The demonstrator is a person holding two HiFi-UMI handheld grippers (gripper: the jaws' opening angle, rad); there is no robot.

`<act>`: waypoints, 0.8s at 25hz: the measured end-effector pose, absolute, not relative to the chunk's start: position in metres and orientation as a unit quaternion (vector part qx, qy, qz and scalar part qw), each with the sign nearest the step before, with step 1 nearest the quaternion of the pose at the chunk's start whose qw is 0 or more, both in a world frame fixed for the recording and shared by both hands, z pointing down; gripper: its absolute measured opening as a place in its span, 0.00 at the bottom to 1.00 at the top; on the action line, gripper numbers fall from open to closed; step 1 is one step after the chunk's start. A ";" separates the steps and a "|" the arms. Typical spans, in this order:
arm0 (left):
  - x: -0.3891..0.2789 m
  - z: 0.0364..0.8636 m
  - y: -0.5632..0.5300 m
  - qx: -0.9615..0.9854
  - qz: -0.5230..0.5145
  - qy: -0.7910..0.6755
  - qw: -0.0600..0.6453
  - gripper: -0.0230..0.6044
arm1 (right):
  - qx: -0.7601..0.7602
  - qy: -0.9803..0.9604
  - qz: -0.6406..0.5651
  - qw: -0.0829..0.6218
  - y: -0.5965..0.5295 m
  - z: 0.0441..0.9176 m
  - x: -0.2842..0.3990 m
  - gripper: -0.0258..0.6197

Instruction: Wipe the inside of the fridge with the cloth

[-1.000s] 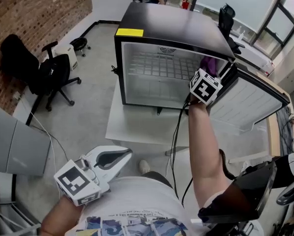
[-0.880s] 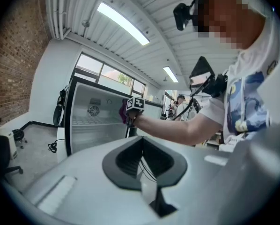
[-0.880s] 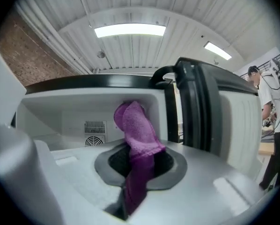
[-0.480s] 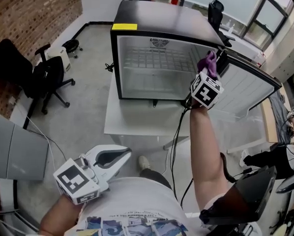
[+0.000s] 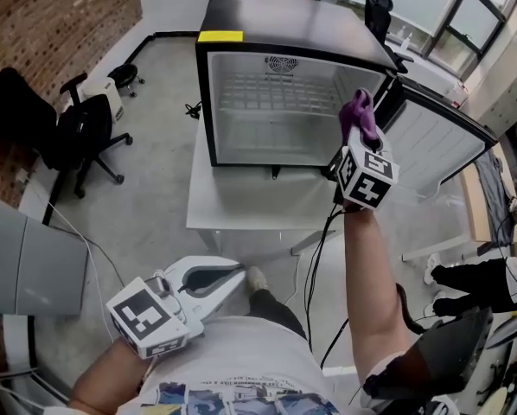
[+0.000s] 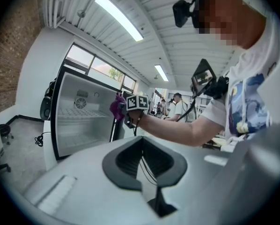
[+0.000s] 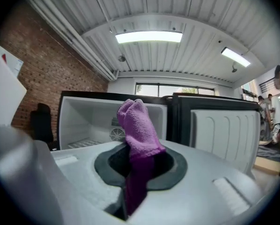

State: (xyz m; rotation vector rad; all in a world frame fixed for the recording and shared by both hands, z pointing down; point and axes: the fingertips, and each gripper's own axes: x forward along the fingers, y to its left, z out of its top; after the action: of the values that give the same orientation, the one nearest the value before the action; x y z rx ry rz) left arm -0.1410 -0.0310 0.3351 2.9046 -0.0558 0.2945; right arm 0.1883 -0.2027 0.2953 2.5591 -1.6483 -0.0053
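Out in front of the open fridge (image 5: 284,15), the right gripper (image 5: 359,130) is held up at arm's length near the right edge of the opening, beside the hinge side where the door (image 5: 431,145) swings away to the right. Its jaws are clamped on the purple cloth (image 5: 360,109). In the right gripper view, a bunched fold of cloth stands up out of the dark pads and a darker tail hangs down between them. The cloth is level with the front frame of the cabinet rather than deep inside, and whether it touches the frame cannot be told. The fridge is black outside and white inside, with a wire shelf (image 5: 280,93) across the upper part and a round fan grille (image 5: 281,61) on the back wall. A yellow label (image 5: 213,35) sits on the front left corner of its top. The fridge stands on a low white table (image 5: 241,210). The left gripper (image 5: 230,276) is held low by the person's torso, well apart from the fridge. Its jaws are closed together with nothing between them, and only a black cable shows through the gap in the pads. A black office chair (image 5: 68,128) stands on the concrete floor to the left, near a brick wall (image 5: 60,15).
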 end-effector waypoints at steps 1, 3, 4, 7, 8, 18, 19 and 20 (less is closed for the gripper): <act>-0.141 0.336 -0.031 0.988 0.102 -0.019 0.112 0.05 | 0.828 -0.559 0.004 0.039 -0.209 0.296 0.182 0.12; -0.142 0.336 -0.036 0.988 0.106 -0.022 0.112 0.05 | 0.812 -0.582 0.024 0.023 -0.224 0.299 0.176 0.12; -0.142 0.335 -0.039 0.988 0.107 -0.025 0.112 0.05 | 0.811 -0.584 0.027 0.026 -0.232 0.300 0.177 0.12; -0.141 0.334 -0.051 0.987 0.108 -0.039 0.112 0.05 | 0.821 -0.566 0.008 0.072 -0.255 0.299 0.186 0.12; -0.141 0.334 -0.056 0.987 0.109 -0.046 0.112 0.05 | 0.824 -0.559 -0.002 0.089 -0.264 0.297 0.189 0.12; -0.129 0.327 -0.108 0.985 0.089 -0.094 0.111 0.05 | 0.828 -0.517 -0.052 0.210 -0.350 0.297 0.219 0.12; -0.126 0.327 -0.112 0.985 0.090 -0.097 0.112 0.05 | 0.828 -0.514 -0.050 0.220 -0.357 0.300 0.223 0.12; -0.124 0.327 -0.117 0.984 0.092 -0.101 0.114 0.05 | 0.827 -0.511 -0.046 0.228 -0.364 0.304 0.226 0.12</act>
State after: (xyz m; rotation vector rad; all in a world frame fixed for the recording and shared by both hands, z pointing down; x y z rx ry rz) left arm -0.1236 -0.1173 0.3275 2.8862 -0.2962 0.2701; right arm 0.2260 -0.3643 0.3036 2.2773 -1.4083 -0.1279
